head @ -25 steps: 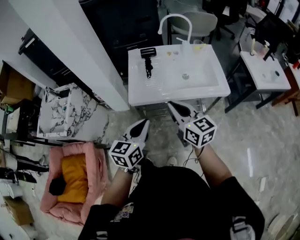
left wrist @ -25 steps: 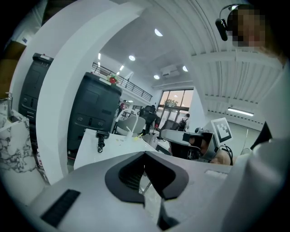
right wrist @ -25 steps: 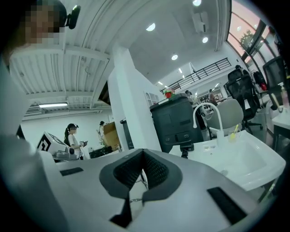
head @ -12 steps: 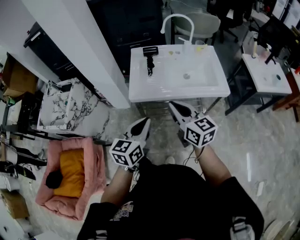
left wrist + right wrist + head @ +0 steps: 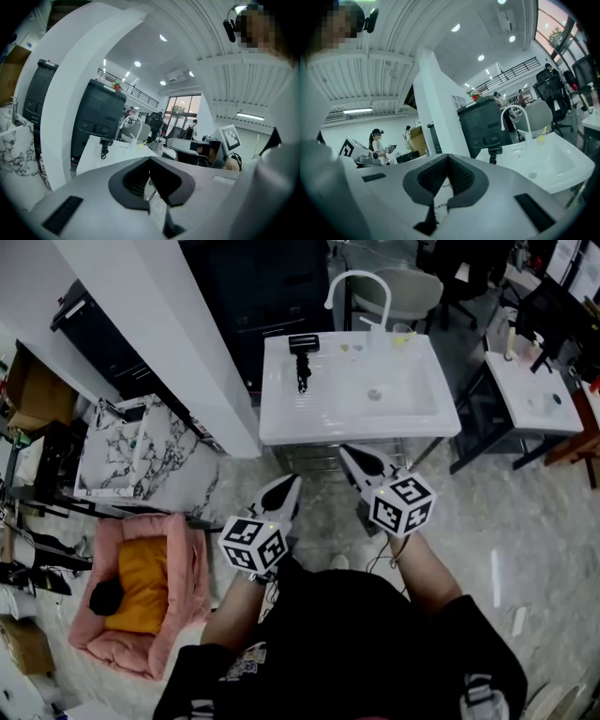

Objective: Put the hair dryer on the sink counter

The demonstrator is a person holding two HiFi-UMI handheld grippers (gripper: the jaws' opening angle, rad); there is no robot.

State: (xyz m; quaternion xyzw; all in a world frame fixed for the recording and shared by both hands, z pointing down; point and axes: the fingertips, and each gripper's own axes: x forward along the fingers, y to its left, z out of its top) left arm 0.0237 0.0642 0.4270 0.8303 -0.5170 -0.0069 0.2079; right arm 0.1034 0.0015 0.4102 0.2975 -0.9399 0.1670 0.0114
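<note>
A black hair dryer lies on the left part of the white sink counter, handle toward me. It also shows small in the left gripper view and in the right gripper view. My left gripper and right gripper hang side by side in front of my body, just short of the counter's front edge. Both point toward the sink. Each has its jaws shut with nothing between them. Neither touches the hair dryer.
A white curved faucet and a cup stand at the back of the basin. A white pillar rises at the left, with a marbled cabinet and a pink pet bed beyond. Another white sink stand is at right.
The head view has shifted slightly, so the sink sits a little higher and to the right. Both grippers keep their place and stay shut.
</note>
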